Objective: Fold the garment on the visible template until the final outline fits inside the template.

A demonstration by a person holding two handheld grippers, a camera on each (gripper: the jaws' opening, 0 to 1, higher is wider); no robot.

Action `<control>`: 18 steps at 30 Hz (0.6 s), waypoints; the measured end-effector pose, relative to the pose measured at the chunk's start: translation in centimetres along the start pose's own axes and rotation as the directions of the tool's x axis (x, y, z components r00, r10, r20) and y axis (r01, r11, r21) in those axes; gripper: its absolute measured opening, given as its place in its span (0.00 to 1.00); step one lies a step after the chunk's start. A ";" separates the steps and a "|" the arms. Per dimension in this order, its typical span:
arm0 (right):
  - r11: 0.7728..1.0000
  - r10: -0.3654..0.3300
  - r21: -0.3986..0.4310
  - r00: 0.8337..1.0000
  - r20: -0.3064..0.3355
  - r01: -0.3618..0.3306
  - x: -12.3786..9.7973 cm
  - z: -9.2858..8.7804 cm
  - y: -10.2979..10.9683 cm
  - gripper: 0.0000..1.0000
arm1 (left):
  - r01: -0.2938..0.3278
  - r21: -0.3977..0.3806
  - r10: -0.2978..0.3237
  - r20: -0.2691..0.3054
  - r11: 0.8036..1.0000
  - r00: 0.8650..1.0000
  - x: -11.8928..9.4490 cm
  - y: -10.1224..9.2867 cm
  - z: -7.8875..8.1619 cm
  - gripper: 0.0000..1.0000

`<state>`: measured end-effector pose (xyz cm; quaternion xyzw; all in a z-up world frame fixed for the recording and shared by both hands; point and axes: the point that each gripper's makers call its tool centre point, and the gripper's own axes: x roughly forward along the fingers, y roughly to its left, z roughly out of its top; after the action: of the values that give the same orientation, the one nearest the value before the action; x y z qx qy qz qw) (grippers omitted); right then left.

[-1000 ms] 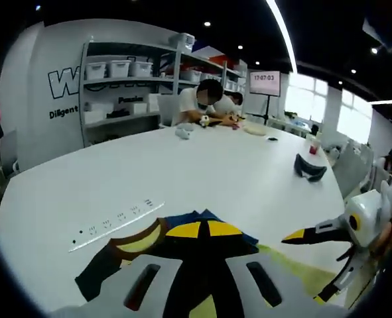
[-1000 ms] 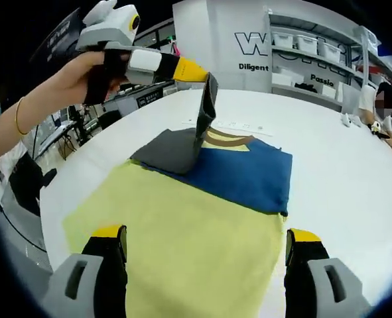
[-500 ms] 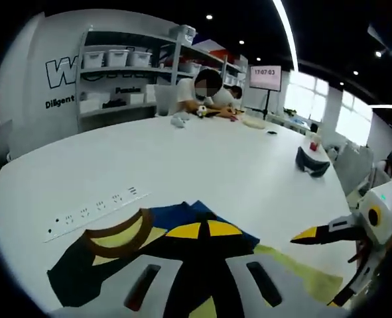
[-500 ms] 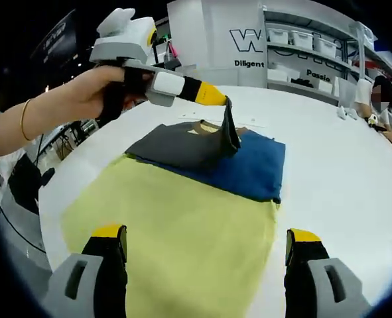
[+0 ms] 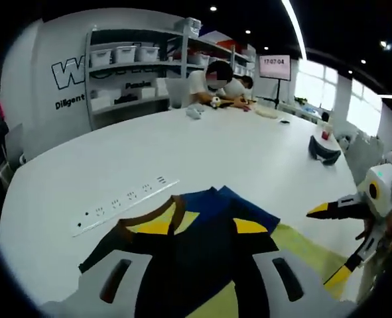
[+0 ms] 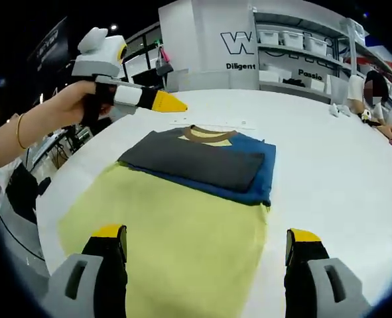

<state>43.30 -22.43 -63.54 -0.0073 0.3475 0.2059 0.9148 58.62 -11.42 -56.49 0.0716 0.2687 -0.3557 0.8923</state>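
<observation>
Garment [image 6: 202, 162] lies flat on the far part of the yellow template [image 6: 169, 245] on the white table [image 6: 328, 172]: dark grey panel laid over the blue body, brown collar w/ yellow lining at the far edge, nearest the power strip [image 5: 126, 202]. Judging from the right gripper view, one fold is down and the piece is a rough rectangle, but the collar end seems to run past the template's far edge, so the outline prob. doesn't fit yet. Next move likely calls for a grab at the collar-side edge or a corner and a fold toward the near, bare yellow area, keeping cloth flat. Left gripper [image 6: 171, 103] hovers above and beside the collar end, holding nothing; its tips look together but can't tell for sure. Right gripper [image 6: 206, 248] has jaws wide apart, empty, over the bare yellow near edge.
</observation>
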 end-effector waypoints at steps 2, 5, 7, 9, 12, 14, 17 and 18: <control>1.000 -0.002 0.002 1.000 -0.001 0.002 0.1 0.0 -0.1 0.99 | -0.008 -0.007 0.008 -0.002 1.000 1.000 -0.5 0.7 -0.2 0.34; 1.000 -0.004 0.002 1.000 -0.001 0.004 0.1 0.0 -0.1 0.99 | -0.024 -0.012 0.024 -0.003 1.000 1.000 -1.1 1.4 -0.5 0.40; 1.000 -0.003 0.005 1.000 0.002 0.003 0.2 0.1 -0.2 0.99 | -0.040 -0.026 0.040 -0.006 0.999 0.999 -1.7 2.2 -1.2 0.44; 1.000 -0.003 0.006 1.000 0.002 0.003 0.2 0.1 -0.3 0.99 | -0.037 -0.040 0.037 -0.006 0.999 0.999 -1.9 2.3 -1.5 0.47; 1.000 -0.003 0.008 1.000 -0.001 0.003 0.2 0.0 -0.3 0.99 | -0.044 -0.065 0.045 0.008 0.997 0.999 -2.4 2.9 -2.2 0.47; 1.000 -0.005 0.014 1.000 -0.001 0.005 0.1 0.0 -0.3 0.99 | -0.065 -0.087 0.064 -0.020 0.994 0.998 -3.9 4.3 -5.1 0.48; 1.000 -0.005 0.015 1.000 -0.001 0.005 0.0 0.0 -0.1 0.99 | -0.077 -0.119 0.074 -0.027 0.990 0.997 -4.9 5.5 -6.6 0.48; 1.000 -0.005 0.015 1.000 -0.003 0.005 0.1 0.0 -0.1 0.99 | -0.077 -0.122 0.074 -0.029 0.989 0.997 -5.2 5.5 -7.0 0.48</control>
<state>43.36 -22.49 -63.60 -0.0016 0.3504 0.2011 0.9148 56.24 -2.04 -59.98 0.0308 0.2980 -0.3035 0.9045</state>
